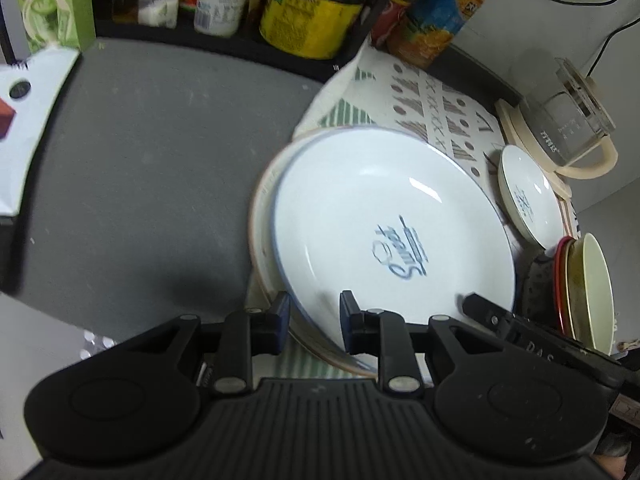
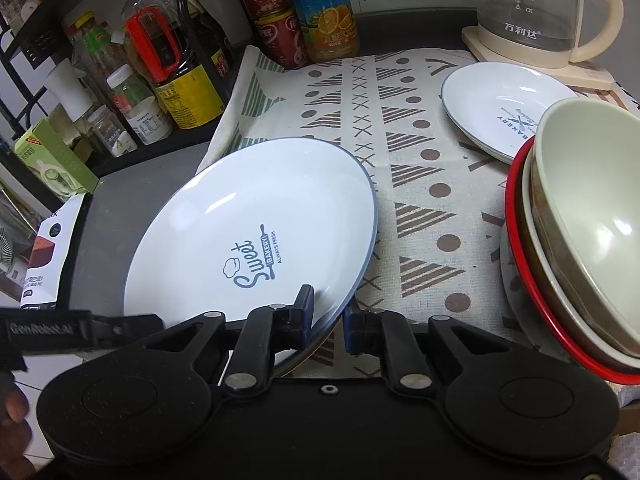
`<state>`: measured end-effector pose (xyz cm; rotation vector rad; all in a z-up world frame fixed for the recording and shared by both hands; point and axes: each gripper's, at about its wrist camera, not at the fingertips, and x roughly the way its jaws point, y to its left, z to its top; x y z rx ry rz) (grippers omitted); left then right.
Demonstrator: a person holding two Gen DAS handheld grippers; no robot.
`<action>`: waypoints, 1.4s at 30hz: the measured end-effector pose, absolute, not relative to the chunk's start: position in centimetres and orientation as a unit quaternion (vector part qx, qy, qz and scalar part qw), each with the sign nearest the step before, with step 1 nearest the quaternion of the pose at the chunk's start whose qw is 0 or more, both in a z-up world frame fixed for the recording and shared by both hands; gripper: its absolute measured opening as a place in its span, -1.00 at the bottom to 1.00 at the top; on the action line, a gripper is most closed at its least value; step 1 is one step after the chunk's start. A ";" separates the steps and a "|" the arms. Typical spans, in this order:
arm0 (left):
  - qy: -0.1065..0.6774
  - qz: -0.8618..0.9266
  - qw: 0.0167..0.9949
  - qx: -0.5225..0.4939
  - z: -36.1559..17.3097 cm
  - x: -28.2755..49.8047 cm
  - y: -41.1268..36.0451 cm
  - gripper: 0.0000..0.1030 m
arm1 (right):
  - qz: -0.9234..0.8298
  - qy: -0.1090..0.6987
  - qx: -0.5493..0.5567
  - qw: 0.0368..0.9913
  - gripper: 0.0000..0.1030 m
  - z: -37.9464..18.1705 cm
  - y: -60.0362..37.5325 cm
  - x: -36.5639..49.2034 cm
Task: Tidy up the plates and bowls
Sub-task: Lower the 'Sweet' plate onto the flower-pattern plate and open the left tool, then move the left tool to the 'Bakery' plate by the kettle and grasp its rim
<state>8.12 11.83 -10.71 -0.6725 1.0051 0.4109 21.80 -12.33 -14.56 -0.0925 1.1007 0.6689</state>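
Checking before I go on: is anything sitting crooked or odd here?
Yes. The big plate is tilted, its near rim raised between the right gripper fingers. The stacked bowls lean sideways.

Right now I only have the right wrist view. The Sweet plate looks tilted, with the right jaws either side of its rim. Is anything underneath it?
Observer: Yes. The left wrist view shows a second plate with a brownish rim beneath the Sweet plate. It pokes out on the left side.
Operator: I see only the body of the other tool. Where are its jaws?
Observer: The left gripper has its jaws either side of the Sweet plate's near rim, one over the inner surface and one outside. I cannot tell whether they are clamped.
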 end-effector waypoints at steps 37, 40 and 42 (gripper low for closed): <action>0.523 0.181 0.804 -0.217 -10.3 13.5 15.6 -0.48 | 0.300 0.554 -0.062 0.774 -0.46 -14.9 -11.3 24.9; 0.520 0.166 0.810 -0.214 -9.6 13.9 16.1 -0.37 | 0.299 0.553 -0.046 0.777 -0.30 -13.9 -12.0 25.8; 0.514 0.157 0.815 -0.217 -9.1 14.3 16.5 -0.30 | 0.300 0.547 -0.040 0.780 -0.27 -13.2 -12.3 26.3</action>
